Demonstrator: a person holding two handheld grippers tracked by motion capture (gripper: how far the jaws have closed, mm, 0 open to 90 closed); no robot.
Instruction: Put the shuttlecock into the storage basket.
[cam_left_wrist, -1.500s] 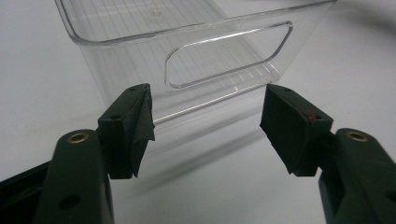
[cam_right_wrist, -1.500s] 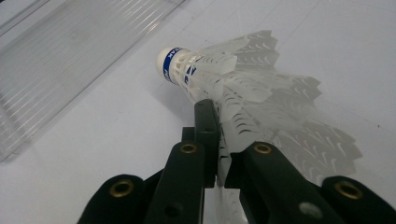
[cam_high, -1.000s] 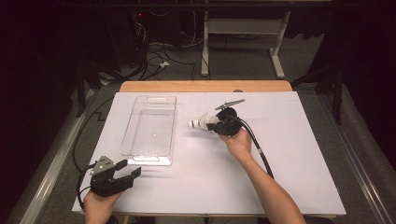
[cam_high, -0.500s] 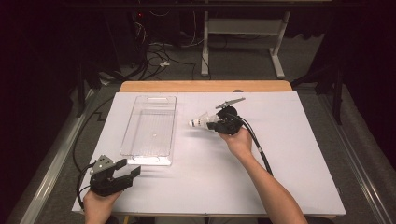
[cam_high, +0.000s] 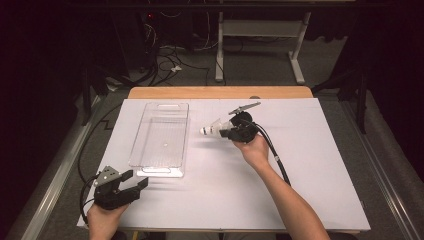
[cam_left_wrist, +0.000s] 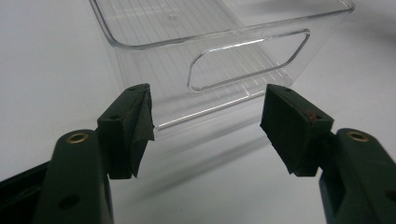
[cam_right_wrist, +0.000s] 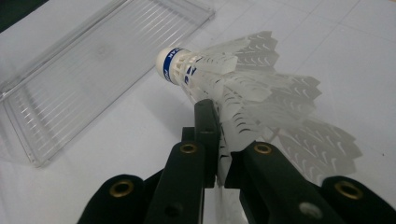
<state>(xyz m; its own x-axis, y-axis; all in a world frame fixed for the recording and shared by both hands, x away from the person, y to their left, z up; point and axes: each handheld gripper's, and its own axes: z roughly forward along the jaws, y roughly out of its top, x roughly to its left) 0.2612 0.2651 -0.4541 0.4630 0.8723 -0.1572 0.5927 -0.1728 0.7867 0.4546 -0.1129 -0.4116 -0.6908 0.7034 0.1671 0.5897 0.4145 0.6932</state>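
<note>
A white shuttlecock (cam_right_wrist: 224, 88) with a blue band round its cork is pinched by its feather skirt between the jaws of my right gripper (cam_right_wrist: 223, 135). In the high view the shuttlecock (cam_high: 212, 128) sticks out leftward from the right gripper (cam_high: 225, 132), held over the white table just right of the clear plastic bin (cam_high: 162, 135). My left gripper (cam_high: 136, 184) rests at the table's front left, jaws open with nothing between them. The left gripper (cam_left_wrist: 208, 126) faces the bin's near end wall (cam_left_wrist: 224, 60) with its handle cutout.
The clear bin (cam_right_wrist: 70, 79) lies empty on the white tabletop (cam_high: 320, 150). A wooden strip (cam_high: 220, 92) runs along the table's far edge. Beyond it are cables and a white stand's legs (cam_high: 260, 45) on the dark floor. Each gripper trails a black cable.
</note>
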